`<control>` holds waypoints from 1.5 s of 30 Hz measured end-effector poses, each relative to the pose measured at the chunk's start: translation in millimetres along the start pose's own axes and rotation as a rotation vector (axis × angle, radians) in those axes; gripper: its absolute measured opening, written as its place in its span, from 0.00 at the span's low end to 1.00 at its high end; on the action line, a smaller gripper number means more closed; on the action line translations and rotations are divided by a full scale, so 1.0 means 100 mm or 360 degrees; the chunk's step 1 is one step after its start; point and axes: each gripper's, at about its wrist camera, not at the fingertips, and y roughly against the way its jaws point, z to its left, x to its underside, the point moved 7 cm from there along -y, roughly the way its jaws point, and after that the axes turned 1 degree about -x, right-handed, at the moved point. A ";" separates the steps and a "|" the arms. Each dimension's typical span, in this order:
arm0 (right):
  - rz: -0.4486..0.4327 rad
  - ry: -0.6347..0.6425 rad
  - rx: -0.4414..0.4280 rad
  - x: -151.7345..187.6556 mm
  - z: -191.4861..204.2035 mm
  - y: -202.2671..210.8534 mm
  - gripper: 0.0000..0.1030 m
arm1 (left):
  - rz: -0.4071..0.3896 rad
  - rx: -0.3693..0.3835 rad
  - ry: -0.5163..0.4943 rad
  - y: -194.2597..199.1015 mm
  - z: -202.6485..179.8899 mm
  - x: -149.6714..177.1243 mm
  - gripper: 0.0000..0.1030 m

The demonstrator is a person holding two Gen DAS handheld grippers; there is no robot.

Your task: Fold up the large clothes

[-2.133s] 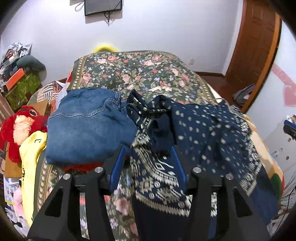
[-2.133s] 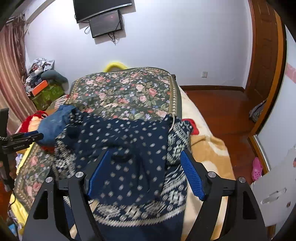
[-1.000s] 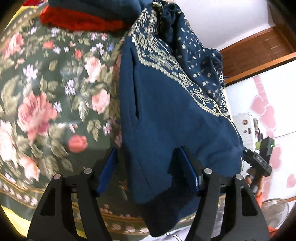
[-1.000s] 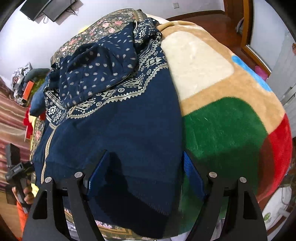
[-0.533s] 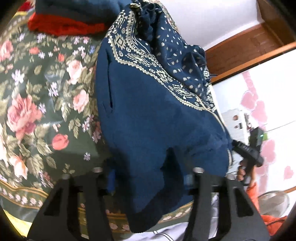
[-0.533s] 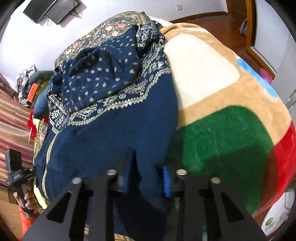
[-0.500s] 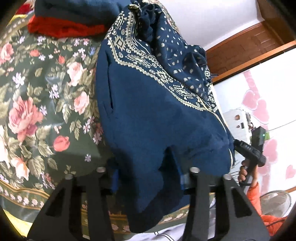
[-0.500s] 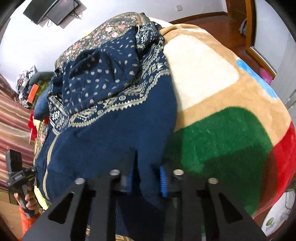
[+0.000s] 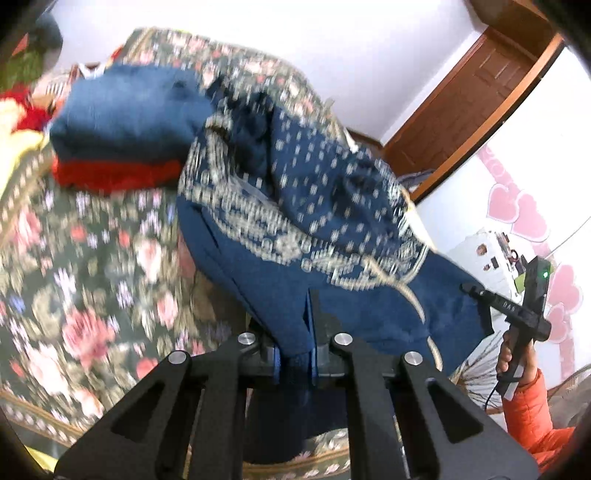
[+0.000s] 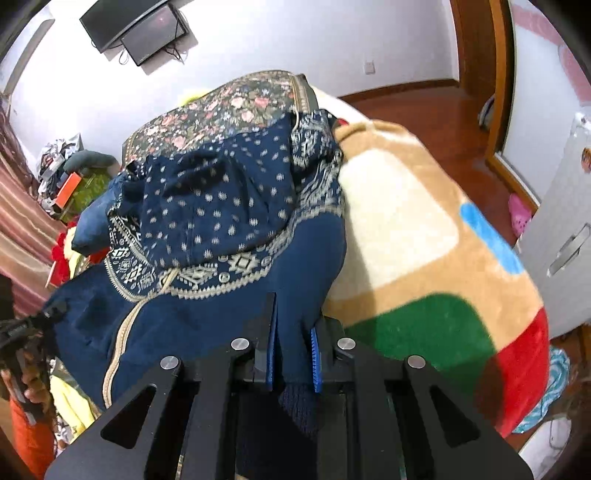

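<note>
Over bed, left claw (image 9: pixel 294 334), right claw (image 10: pixel 293 350) pinching sweater (image 10: pixel 207 236) hem

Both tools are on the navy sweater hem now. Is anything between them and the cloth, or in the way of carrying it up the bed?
Nothing separates them: the left tool and right tool are each shut on the navy sweater. Up the bed, the folded jeans on a red garment touch the sweater's far left side.

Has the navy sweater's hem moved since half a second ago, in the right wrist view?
Yes. The navy sweater hem is lifted toward the camera, pinched in the right gripper, and the room's far wall and TV now fill more of the view.
</note>
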 end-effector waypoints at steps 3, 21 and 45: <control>-0.0016 -0.0008 0.0000 -0.04 0.03 0.01 0.13 | -0.0071 -0.0014 -0.0012 0.08 -0.02 -0.15 0.09; -0.0247 0.0012 -0.0182 -0.97 0.33 -0.06 0.09 | -0.0210 0.0027 0.0136 -0.01 0.04 -1.05 0.09; -0.0090 -0.0065 -0.0015 -2.00 -0.24 -1.66 0.09 | -0.0052 -0.0382 0.0180 -1.64 0.83 -2.17 0.13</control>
